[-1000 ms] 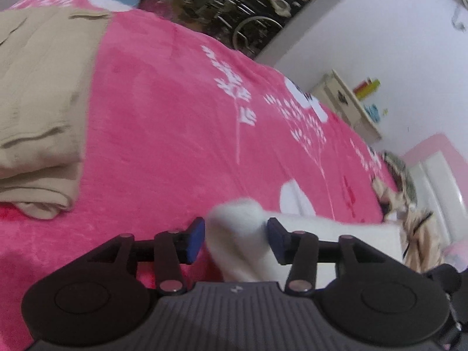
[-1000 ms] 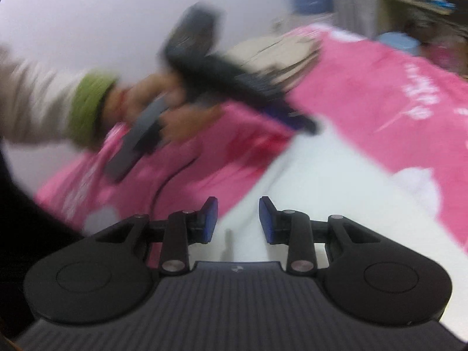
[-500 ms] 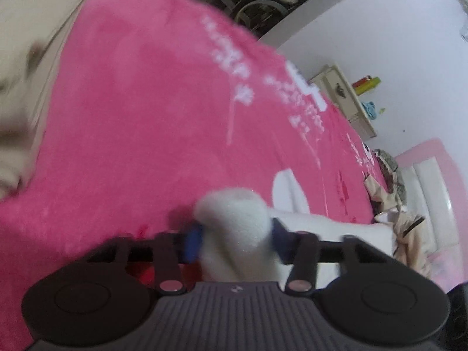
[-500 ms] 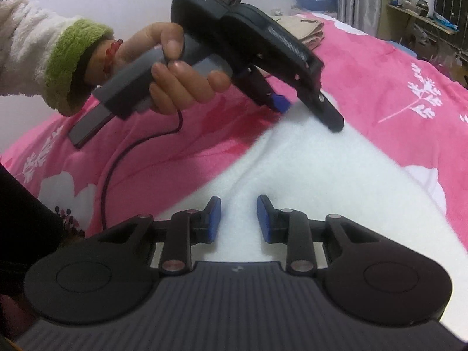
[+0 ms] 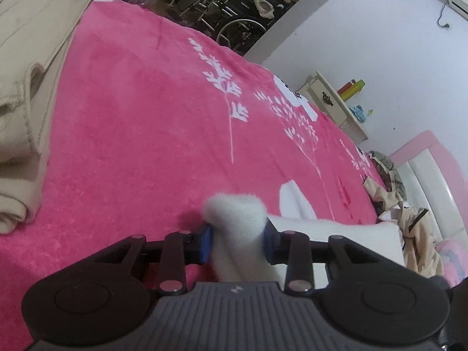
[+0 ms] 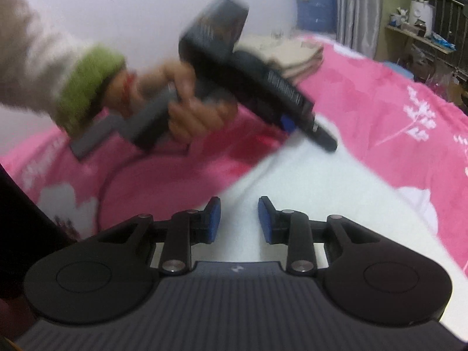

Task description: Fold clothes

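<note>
The left gripper [image 5: 236, 242] is pinching a bunched fold of the white fleece garment [image 5: 234, 219] between its two blue pads [image 5: 206, 242], the jaws closed against the fabric. The rest of the garment is trailing off to the right across the pink blanket [image 5: 140, 122] covering the bed. A stack of folded beige clothes [image 5: 26, 67] is lying at the left edge of the blanket, well apart from the fleece. A white nightstand [image 5: 330, 103] is standing by the far wall.

In the right wrist view, the right gripper [image 6: 239, 219] is hovering with its jaws parted and nothing between them, just above the white fleece garment [image 6: 307, 187] spread over the pink blanket [image 6: 380, 96]. Beyond it, the person's hand [image 6: 193, 111], in a cream sleeve with a green cuff [image 6: 84, 87], is gripping the handle of the left gripper [image 6: 301, 128], blurred here, whose tip is touching the garment's far edge.
</note>
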### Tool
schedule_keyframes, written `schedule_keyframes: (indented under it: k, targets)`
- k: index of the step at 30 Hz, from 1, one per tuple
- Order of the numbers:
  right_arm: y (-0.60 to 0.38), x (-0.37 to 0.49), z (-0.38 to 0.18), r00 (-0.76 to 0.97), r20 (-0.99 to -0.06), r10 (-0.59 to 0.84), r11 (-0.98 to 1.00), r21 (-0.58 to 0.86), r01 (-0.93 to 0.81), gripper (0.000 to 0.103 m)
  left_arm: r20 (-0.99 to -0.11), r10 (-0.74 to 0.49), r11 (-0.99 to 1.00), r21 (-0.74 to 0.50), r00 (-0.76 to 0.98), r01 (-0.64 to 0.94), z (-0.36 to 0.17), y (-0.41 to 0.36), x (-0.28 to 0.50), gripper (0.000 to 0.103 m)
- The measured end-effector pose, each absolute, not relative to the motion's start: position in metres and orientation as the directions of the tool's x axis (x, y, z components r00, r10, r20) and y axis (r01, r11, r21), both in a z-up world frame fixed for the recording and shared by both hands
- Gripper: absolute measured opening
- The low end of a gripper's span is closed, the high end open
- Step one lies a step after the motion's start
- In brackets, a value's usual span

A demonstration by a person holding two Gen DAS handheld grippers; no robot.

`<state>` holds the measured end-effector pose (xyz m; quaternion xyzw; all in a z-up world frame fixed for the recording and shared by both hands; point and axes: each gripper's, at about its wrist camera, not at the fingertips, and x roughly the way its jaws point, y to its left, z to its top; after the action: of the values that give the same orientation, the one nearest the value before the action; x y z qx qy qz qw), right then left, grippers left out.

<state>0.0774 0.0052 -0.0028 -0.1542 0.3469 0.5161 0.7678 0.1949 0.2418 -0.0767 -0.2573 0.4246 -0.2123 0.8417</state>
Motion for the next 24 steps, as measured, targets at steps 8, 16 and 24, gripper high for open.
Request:
schedule_keyframes:
  k: [8, 16, 24]
  targets:
    - [0.009, 0.06, -0.011, 0.208, -0.709, 0.673, 0.376, 0.086, -0.923, 0.026, -0.617, -0.511, 0.787, -0.616, 0.598, 0.036, -0.057, 0.255, 0.189, 0.051]
    - [-0.06, 0.049, 0.025, 0.381, -0.724, 0.575, 0.562, 0.011, -0.827, 0.026, -0.527, -0.465, 0.805, -0.585, 0.711, 0.094, -0.005, 0.239, 0.17, 0.061]
    - [-0.171, 0.052, -0.024, 0.545, -0.81, 0.215, 0.872, -0.092, -0.48, 0.024, -0.589, -0.631, 0.761, -0.597, 0.505, 0.254, -0.04, 0.156, 0.172, 0.061]
